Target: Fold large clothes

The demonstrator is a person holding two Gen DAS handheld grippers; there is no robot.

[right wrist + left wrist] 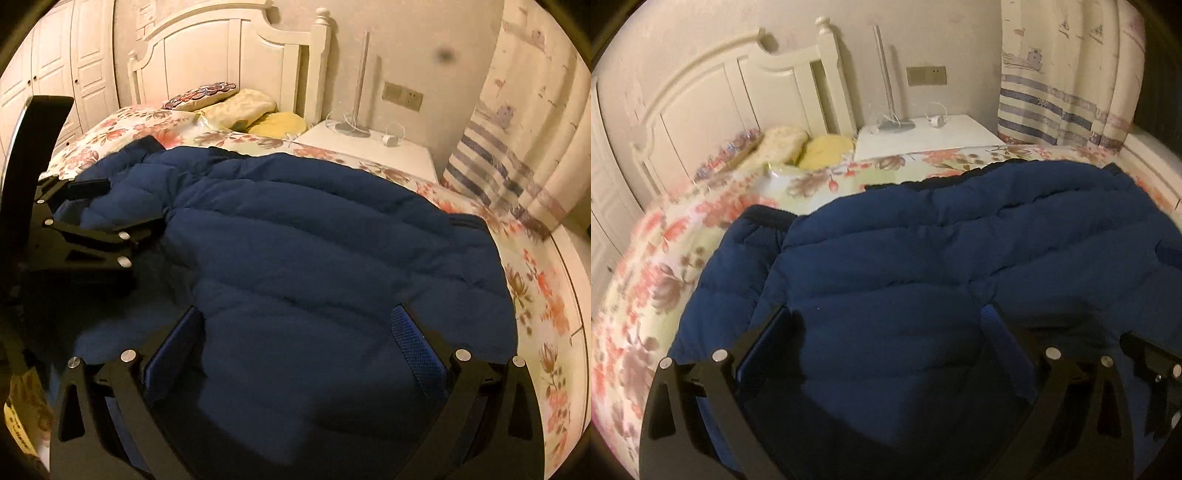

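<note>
Navy quilted down jacket (923, 240) lying spread across the floral bedspread (646, 288). Left gripper (890, 317) and right gripper (297, 317) both hover above its near part, fingers spread wide (gripping nothing).

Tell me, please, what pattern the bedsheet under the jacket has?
Floral: pink and mauve flowers on a pale bedsheet, clearest in the right wrist view.

Floral-sheeted bed (532, 295) under a spread blue puffer jacket (314, 240), pillows (240, 107) by the headboard
</note>
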